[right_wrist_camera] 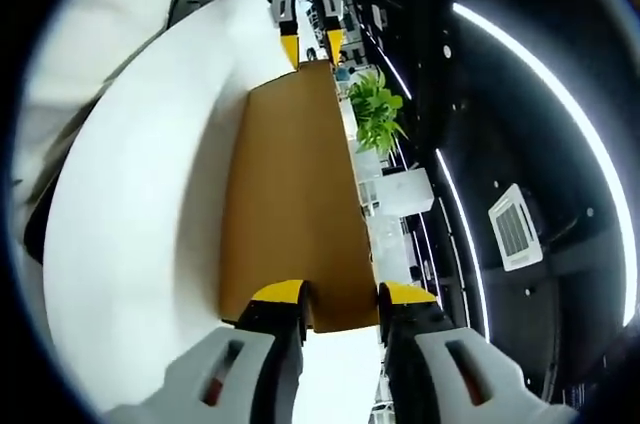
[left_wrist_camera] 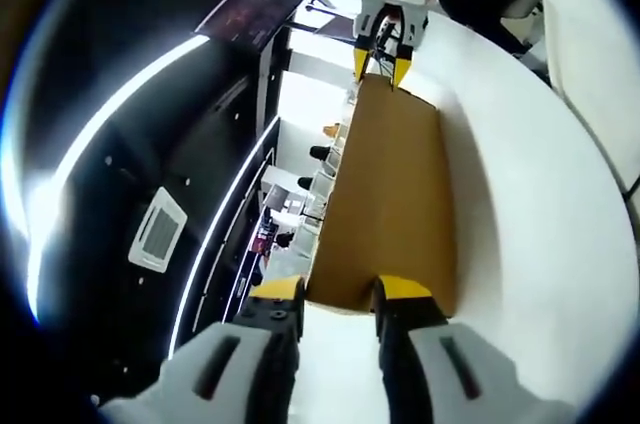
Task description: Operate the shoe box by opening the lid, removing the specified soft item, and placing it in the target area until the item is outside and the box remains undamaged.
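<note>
Currently I hold a flat brown cardboard shoe-box lid (left_wrist_camera: 385, 199) between both claws, tilted up against the white desk (left_wrist_camera: 530, 204). My left claw (left_wrist_camera: 338, 296) pinches one short edge; my right claw (right_wrist_camera: 338, 296) pinches the opposite edge. Judging by this, lid removal is under way. Next I should set the lid aside gently, without bending it.
</note>
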